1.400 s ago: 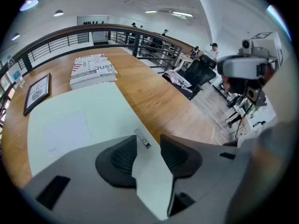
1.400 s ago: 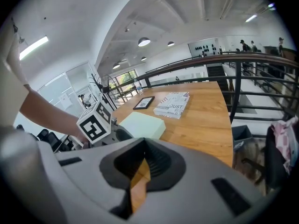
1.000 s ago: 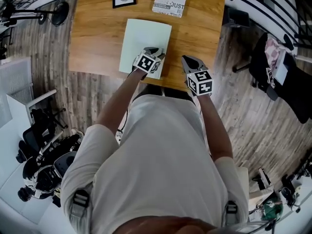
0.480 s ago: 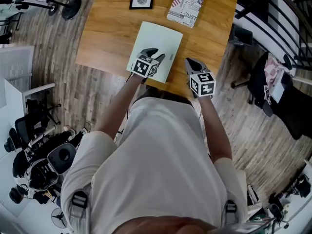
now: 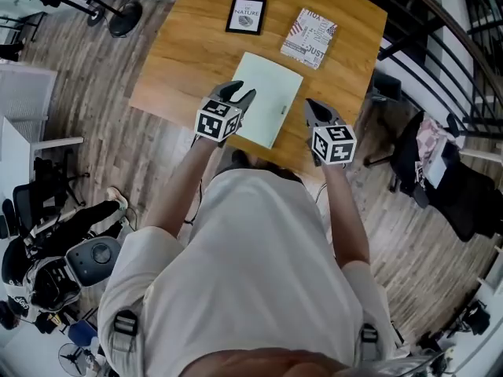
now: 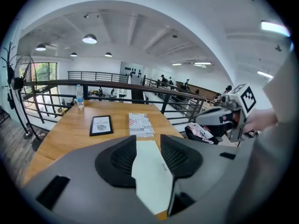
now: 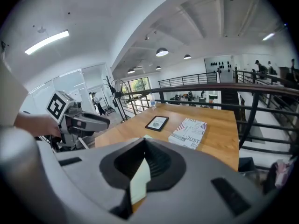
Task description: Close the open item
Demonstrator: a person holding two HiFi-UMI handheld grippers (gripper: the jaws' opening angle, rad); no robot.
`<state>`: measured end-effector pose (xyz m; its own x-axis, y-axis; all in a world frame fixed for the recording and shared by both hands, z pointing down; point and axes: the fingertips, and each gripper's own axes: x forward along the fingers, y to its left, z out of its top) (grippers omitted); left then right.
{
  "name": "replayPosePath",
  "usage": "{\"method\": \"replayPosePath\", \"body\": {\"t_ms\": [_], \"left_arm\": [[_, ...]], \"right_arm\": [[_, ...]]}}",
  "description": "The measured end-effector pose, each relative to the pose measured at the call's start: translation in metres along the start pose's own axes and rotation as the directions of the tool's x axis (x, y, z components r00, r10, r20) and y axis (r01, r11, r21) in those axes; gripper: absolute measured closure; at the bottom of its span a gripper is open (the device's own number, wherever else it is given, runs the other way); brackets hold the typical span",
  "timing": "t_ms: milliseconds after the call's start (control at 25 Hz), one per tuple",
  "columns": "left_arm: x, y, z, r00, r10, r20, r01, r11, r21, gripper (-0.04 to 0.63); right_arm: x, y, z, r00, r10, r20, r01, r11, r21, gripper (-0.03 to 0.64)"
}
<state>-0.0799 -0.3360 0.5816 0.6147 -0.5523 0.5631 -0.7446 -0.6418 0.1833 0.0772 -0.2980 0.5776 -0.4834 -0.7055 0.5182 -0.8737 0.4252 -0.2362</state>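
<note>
Task's thing: a pale green notebook (image 5: 267, 99) lies flat on the desk (image 5: 181, 61), near the edge closest to the person, with its cover down and a small label showing on top.
Progress: the notebook looks closed already, with no page or flap standing up in any view. I judge the closing itself done, and little seems left beyond drawing clear.
Left hand-held gripper (image 5: 238, 91): its jaws stand wide apart with nothing between them. Its own view shows only the notebook far below through the gap, so it hangs above the notebook's near-left corner and touches nothing.
Right hand-held gripper (image 5: 311, 104): its jaws taper together at the tips and read as closed and empty. Only a thin sliver of the notebook shows through the slit behind them. It hangs just right of the notebook, clear of the desk.
Other things: a framed picture (image 5: 246, 16) and a printed book (image 5: 310, 38) sit side by side at the far end of the desk, apart from the notebook and untouched.
Risk: slight, since neither jaw is near the cover.
</note>
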Motion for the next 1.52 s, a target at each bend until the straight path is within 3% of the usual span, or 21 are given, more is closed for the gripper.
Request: {"method": "replayPosePath", "body": {"t_ms": [200, 520, 760, 1240, 1520], "left_arm": [[-0.045, 0.009, 0.030, 0.996, 0.029, 0.082, -0.031, 0.999, 0.017, 0.442], [-0.103, 0.028, 0.060, 0.975, 0.093, 0.201, -0.089, 0.996, -0.029, 0.483], [-0.143, 0.032, 0.073, 0.941, 0.146, 0.305, -0.136, 0.989, -0.056, 0.514], [-0.188, 0.037, 0.091, 0.905, 0.179, 0.385, -0.169, 0.984, -0.060, 0.599], [-0.188, 0.036, 0.090, 0.906, 0.166, 0.391, -0.152, 0.986, -0.065, 0.601]], "right_arm": [[-0.016, 0.014, 0.038, 0.998, -0.005, 0.064, 0.007, 0.999, -0.036, 0.614], [-0.045, 0.038, 0.096, 0.979, 0.007, 0.203, 0.013, 0.995, -0.097, 0.614], [-0.067, 0.055, 0.120, 0.954, 0.035, 0.299, -0.004, 0.995, -0.104, 0.614], [-0.088, 0.067, 0.141, 0.933, 0.014, 0.360, 0.056, 0.982, -0.183, 0.614], [-0.095, 0.071, 0.149, 0.918, 0.018, 0.397, 0.064, 0.979, -0.193, 0.614]]}}
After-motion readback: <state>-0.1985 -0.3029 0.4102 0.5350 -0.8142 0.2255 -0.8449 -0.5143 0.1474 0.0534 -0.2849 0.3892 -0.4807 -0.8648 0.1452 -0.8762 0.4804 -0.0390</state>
